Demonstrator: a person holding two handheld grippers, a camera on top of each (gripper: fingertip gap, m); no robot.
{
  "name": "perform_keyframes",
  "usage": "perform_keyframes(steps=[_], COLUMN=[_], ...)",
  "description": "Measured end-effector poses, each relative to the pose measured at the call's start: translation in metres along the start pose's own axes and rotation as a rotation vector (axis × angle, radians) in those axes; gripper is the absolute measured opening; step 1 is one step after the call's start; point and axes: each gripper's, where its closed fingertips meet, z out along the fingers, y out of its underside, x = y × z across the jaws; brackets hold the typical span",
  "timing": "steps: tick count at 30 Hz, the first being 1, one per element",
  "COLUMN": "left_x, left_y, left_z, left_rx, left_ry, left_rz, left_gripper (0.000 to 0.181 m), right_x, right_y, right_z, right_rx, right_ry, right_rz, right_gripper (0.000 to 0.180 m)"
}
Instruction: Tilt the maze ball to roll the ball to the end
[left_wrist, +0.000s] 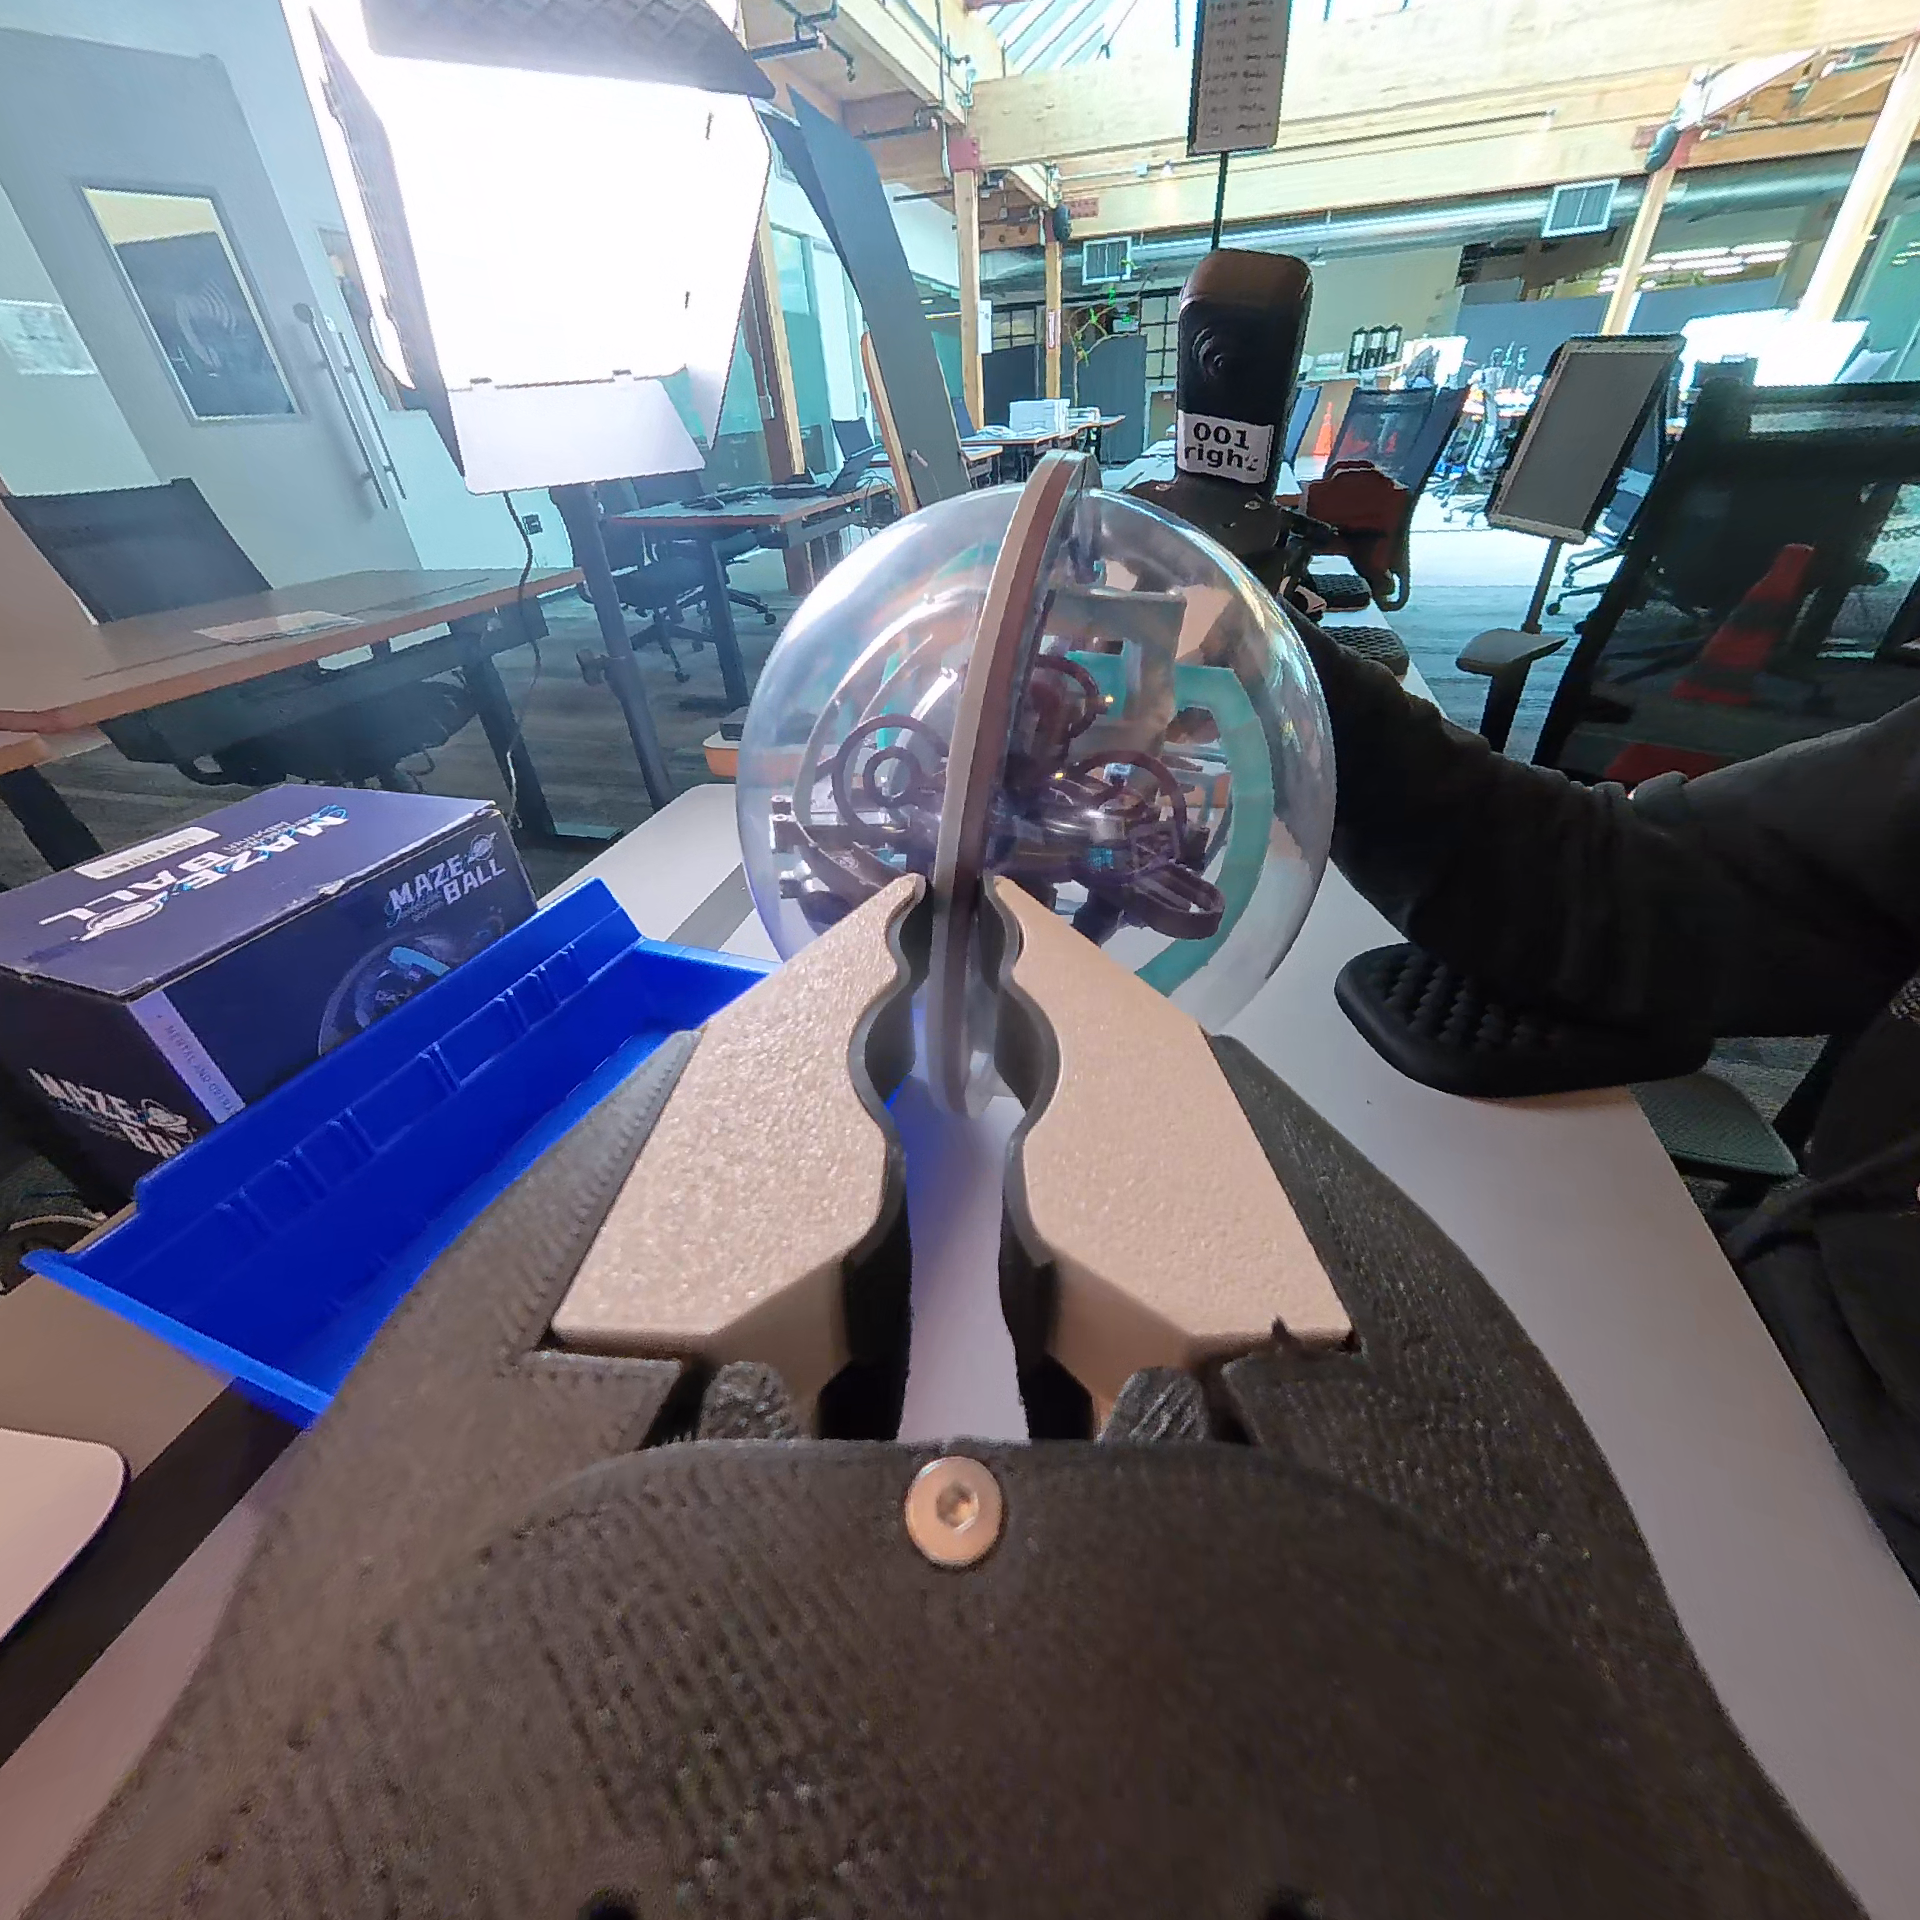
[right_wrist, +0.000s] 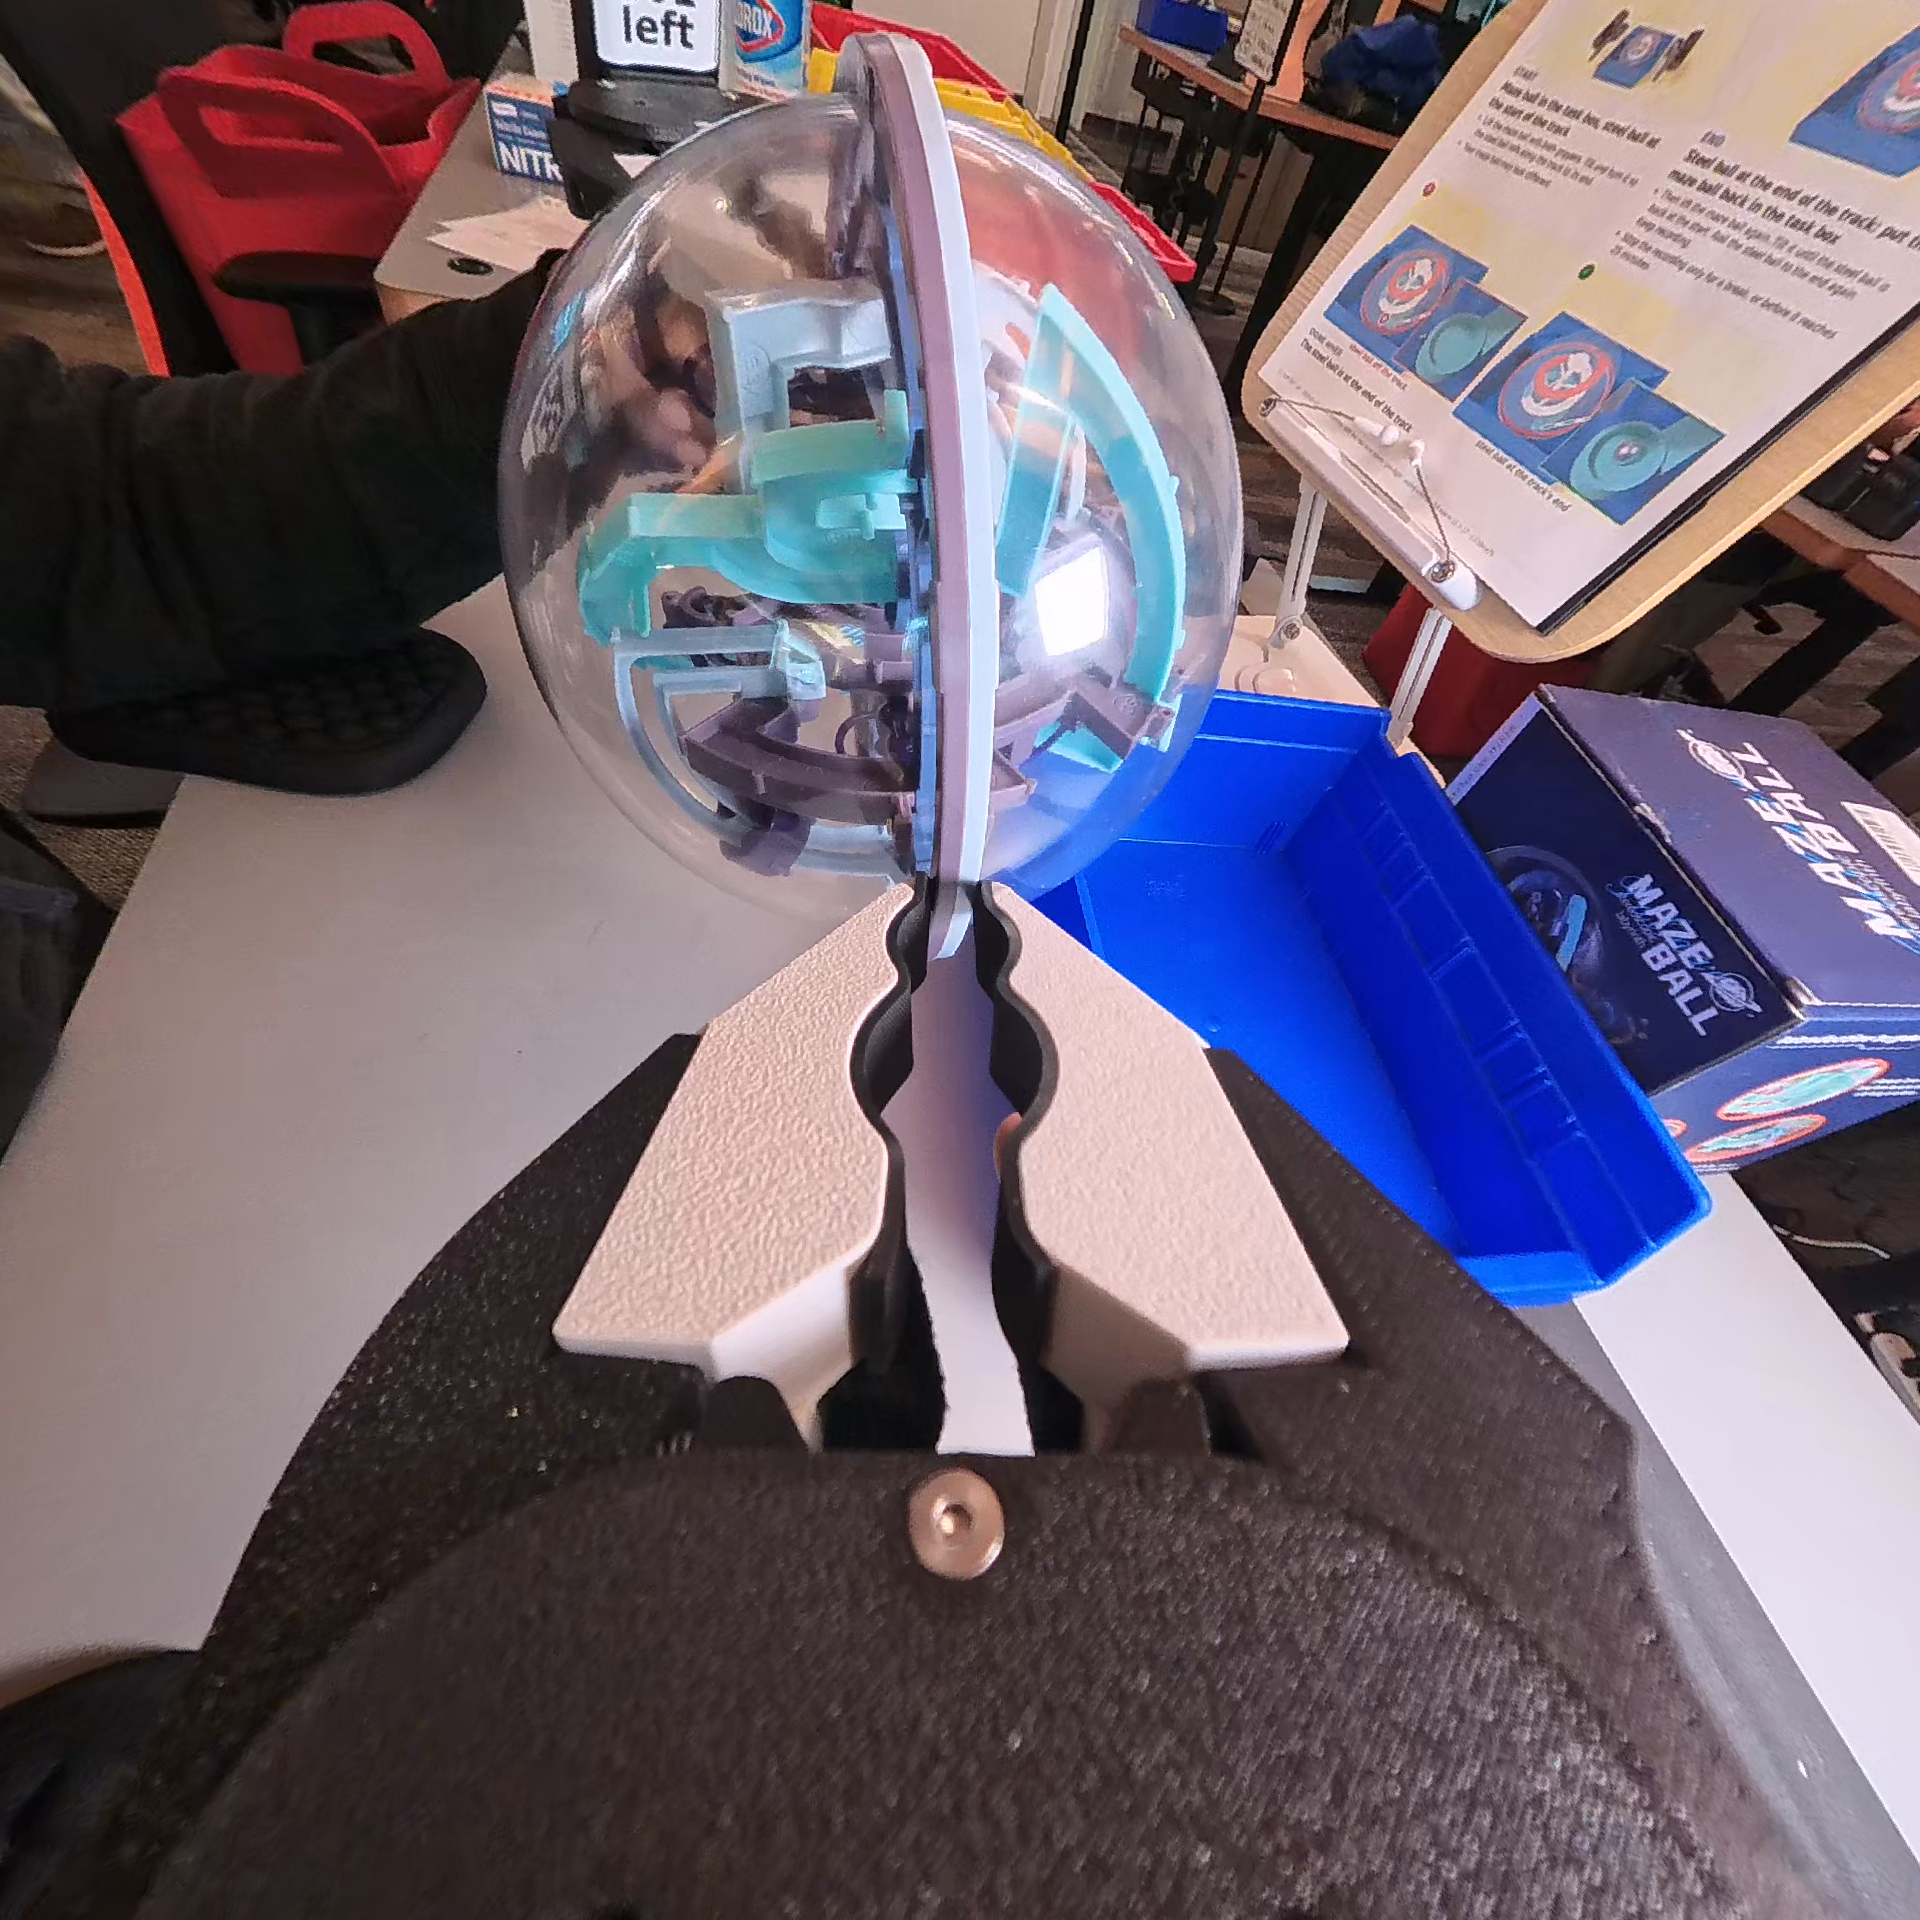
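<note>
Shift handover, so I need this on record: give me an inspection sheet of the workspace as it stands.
Surface: white table, mostly bare.
Job's things: clear maze ball held off the table, its grey rim upright; small steel ball not made out.
Clutter: empty blue bin; dark blue box beside it.
Grippers: left gripper and right gripper both pinch the rim, from opposite sides.
Cables: nothing seen.
Surroundings: instruction board on a stand, studio light, desks, office chairs.
</note>
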Motion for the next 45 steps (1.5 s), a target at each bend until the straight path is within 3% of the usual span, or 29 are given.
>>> perform_keyframes(steps=[19,45], left_x=[-0.003,-0.011], left_y=[0.010,0.036], left_z=[0.003,0.009], left_rx=[-0.023,-0.087], left_ry=[0.011,0.053], left_rz=[-0.042,-0.254], left_gripper=[0.007,0.007], right_x=[0.001,-0.003], right_y=[0.008,0.035], right_z=[0.001,0.010], right_rx=[-0.024,-0.071], right_ry=[-0.011,-0.109], right_rz=[0.024,0.137], right_gripper=[0.006,0.006])
